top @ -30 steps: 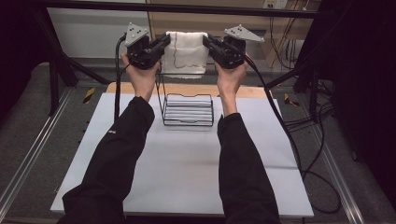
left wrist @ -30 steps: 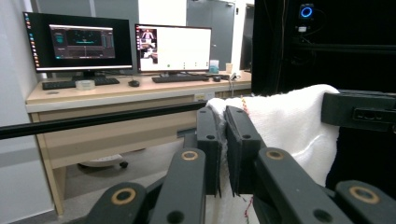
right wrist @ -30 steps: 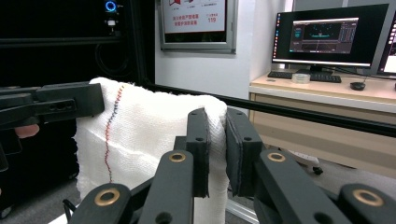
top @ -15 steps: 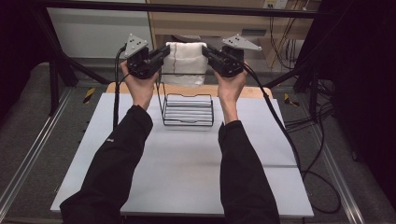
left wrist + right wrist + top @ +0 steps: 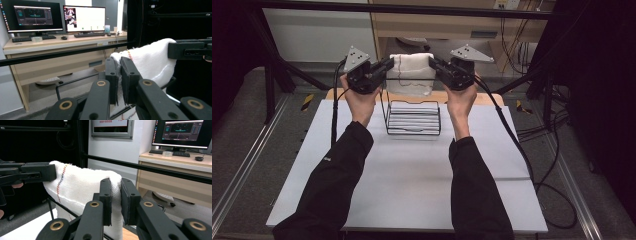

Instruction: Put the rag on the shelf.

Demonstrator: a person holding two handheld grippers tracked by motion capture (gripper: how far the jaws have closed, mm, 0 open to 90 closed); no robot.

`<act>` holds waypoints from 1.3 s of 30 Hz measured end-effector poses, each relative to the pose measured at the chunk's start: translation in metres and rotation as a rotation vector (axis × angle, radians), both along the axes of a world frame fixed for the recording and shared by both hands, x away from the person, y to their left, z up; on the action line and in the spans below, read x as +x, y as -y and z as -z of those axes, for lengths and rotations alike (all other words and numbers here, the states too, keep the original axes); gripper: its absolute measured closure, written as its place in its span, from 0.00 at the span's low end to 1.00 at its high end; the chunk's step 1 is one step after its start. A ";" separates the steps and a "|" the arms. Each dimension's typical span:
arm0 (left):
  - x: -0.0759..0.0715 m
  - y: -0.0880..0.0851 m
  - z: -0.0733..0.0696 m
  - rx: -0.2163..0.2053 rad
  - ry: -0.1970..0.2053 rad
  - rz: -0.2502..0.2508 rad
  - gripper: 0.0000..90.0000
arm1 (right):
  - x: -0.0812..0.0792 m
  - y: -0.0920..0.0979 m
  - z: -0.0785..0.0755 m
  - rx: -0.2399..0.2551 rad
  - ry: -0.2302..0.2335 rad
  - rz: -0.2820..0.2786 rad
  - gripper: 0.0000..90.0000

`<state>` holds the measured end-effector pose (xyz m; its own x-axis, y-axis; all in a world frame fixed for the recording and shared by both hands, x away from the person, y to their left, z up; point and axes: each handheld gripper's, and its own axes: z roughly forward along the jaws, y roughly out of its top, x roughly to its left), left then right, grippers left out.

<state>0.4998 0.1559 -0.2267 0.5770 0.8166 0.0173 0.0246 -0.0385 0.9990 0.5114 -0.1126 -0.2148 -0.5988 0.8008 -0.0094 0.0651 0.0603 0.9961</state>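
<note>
A white knitted cloth (image 5: 411, 75) hangs stretched between my two grippers, above the back of a black wire rack (image 5: 413, 118) on the white table (image 5: 402, 175). My left gripper (image 5: 388, 64) is shut on the cloth's left top corner; in the left gripper view the cloth (image 5: 150, 60) runs from its jaws across to the other gripper. My right gripper (image 5: 433, 63) is shut on the right top corner, and the right gripper view shows the cloth (image 5: 80, 185), with a coloured stitch line, pinched between its pads (image 5: 107, 195).
A black frame bar (image 5: 412, 9) crosses behind the cloth. Beyond it stands a wooden desk (image 5: 50, 45) with monitors (image 5: 83, 18) and keyboards. Cables (image 5: 522, 145) trail over the table's right side. Black frame legs slant down at both sides.
Both hands have sunk a little with the cloth held taut between them, bringing its lower edge closer to the wire rack. Both grips are unchanged.
</note>
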 end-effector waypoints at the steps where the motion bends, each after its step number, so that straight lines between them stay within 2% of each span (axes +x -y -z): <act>1: -0.001 -0.001 0.000 0.002 -0.001 0.001 0.93 | -0.001 0.000 0.000 -0.003 0.000 -0.003 0.89; 4: -0.003 -0.003 0.002 0.007 0.000 0.006 0.93 | -0.003 -0.001 0.001 -0.008 0.000 -0.010 0.89; 5: -0.003 -0.004 0.002 0.013 0.013 0.003 0.93 | -0.004 -0.001 0.001 -0.011 0.003 -0.013 0.89; 6: -0.004 -0.004 0.003 0.007 0.000 0.007 0.93 | -0.005 -0.002 0.002 -0.013 0.006 -0.018 0.90; 11: -0.010 -0.006 0.006 0.003 0.002 0.013 0.93 | -0.012 -0.002 0.005 -0.032 0.019 -0.033 0.90; 16: -0.019 -0.008 0.012 0.005 0.008 0.026 0.93 | -0.019 -0.001 0.010 -0.030 0.026 -0.047 0.90; 17: -0.020 -0.009 0.013 0.010 0.008 0.011 0.93 | -0.020 -0.001 0.011 -0.027 0.021 -0.052 0.90; 19: -0.022 -0.008 0.015 0.008 0.004 0.035 0.93 | -0.022 0.000 0.013 -0.027 0.021 -0.054 0.89; 20: -0.023 -0.009 0.015 0.015 0.005 0.025 0.93 | -0.023 0.000 0.015 -0.025 0.020 -0.058 0.89; 25: -0.026 -0.010 0.018 0.025 -0.011 0.040 0.92 | -0.027 0.001 0.018 -0.032 0.011 -0.069 0.89; 30: -0.030 -0.011 0.021 0.034 -0.035 0.035 0.91 | -0.031 0.000 0.020 -0.058 0.007 -0.079 0.89; 39: -0.037 -0.011 0.025 0.059 -0.080 0.030 0.90 | -0.037 0.002 0.031 -0.063 -0.026 -0.098 0.89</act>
